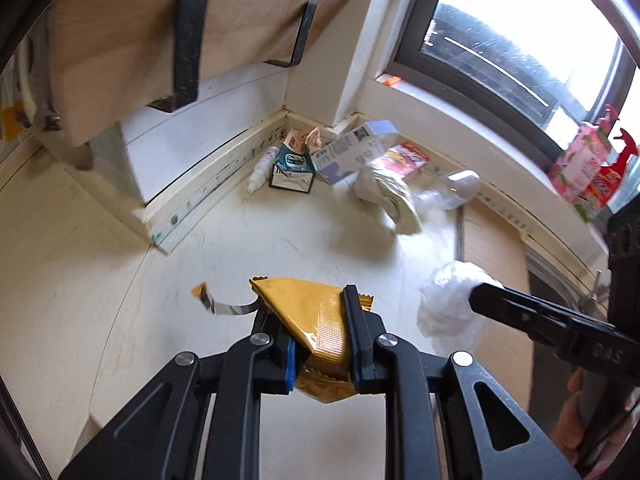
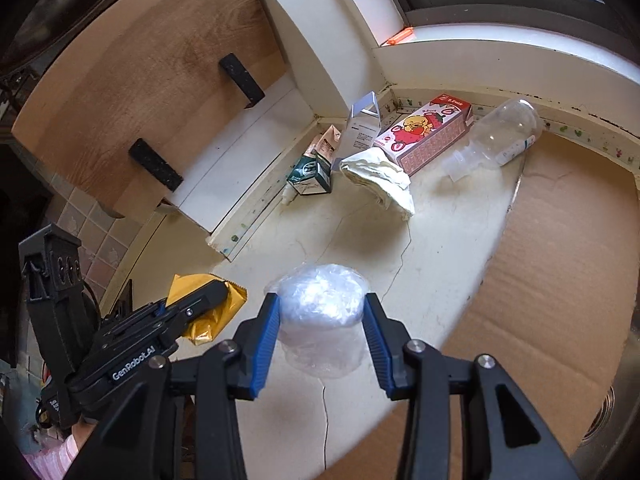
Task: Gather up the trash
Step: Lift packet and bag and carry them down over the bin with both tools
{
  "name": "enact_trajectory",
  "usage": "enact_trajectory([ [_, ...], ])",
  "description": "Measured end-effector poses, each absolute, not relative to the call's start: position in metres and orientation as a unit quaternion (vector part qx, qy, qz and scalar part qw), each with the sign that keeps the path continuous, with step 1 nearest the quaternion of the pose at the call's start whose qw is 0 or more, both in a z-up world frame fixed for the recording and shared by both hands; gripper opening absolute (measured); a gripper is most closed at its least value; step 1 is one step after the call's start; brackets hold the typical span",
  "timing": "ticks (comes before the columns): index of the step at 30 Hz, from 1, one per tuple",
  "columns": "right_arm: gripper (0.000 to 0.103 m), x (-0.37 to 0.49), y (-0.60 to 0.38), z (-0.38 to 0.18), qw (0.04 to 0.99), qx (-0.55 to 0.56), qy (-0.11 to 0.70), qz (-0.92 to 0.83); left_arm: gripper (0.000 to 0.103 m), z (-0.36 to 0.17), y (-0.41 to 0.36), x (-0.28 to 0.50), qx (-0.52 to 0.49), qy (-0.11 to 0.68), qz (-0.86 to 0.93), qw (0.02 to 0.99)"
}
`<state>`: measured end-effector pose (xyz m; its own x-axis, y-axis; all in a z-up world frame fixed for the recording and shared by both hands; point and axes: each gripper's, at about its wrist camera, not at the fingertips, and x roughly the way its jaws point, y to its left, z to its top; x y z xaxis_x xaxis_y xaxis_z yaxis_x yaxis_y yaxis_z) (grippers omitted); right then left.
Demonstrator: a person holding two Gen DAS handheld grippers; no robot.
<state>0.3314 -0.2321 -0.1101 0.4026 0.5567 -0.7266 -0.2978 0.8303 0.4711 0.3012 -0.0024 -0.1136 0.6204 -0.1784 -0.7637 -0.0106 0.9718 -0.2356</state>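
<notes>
Nearest, the left tongs (image 1: 320,332) are closed almost fully on a gold foil wrapper (image 1: 308,316), which stands up between the pads with a torn strip (image 1: 224,304) trailing off to its left. Just to their right, the right tongs (image 2: 322,340) are about half open, their blue pads pressed on both sides of a crumpled ball of clear plastic (image 2: 322,312); both pieces hang clear of the pale surface (image 2: 360,240).

No bin or bag shows in either view, so which way the held trash must go cannot be told.

Ahead of both tongs, well apart from them, the rest of the litter lies against the wall corner: a crumpled white cloth or paper (image 2: 378,180) nearest, with a green-and-white small carton (image 2: 310,176) to its left. Behind them are a tilted white-and-blue carton (image 2: 362,128) and a pink strawberry-print carton (image 2: 426,136), its long axis running up to the right. Farthest right lies a clear plastic bottle (image 2: 508,132) on its side. I judge the right tongs nearer to the bottle and pink carton, the left to the green one. All the cartons look spent; their contents cannot be seen.
</notes>
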Motion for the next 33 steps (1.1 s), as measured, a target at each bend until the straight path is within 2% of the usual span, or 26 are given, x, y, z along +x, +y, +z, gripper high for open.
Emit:
enact_trajectory([
  [11, 0.042, 0.189, -0.223, -0.053, 0.85, 0.118, 0.458, 0.233, 0.017, -0.069, 0.001, 0.149, -0.129, 0.432, -0.132, 0.883],
  [18, 0.042, 0.084, -0.197, -0.048, 0.848, 0.118, 0.462, 0.232, 0.017, -0.064, 0.029, 0.054, -0.113, 0.436, -0.152, 0.88],
  [24, 0.042, 0.017, -0.167, -0.083, 0.826, 0.114, 0.499, 0.237, 0.017, -0.098, 0.048, 0.0, -0.107, 0.474, -0.156, 0.86],
  [33, 0.042, -0.022, -0.142, -0.17, 0.785, 0.102, 0.57, 0.22, 0.017, -0.2, 0.076, -0.028, -0.11, 0.566, -0.103, 0.81],
])
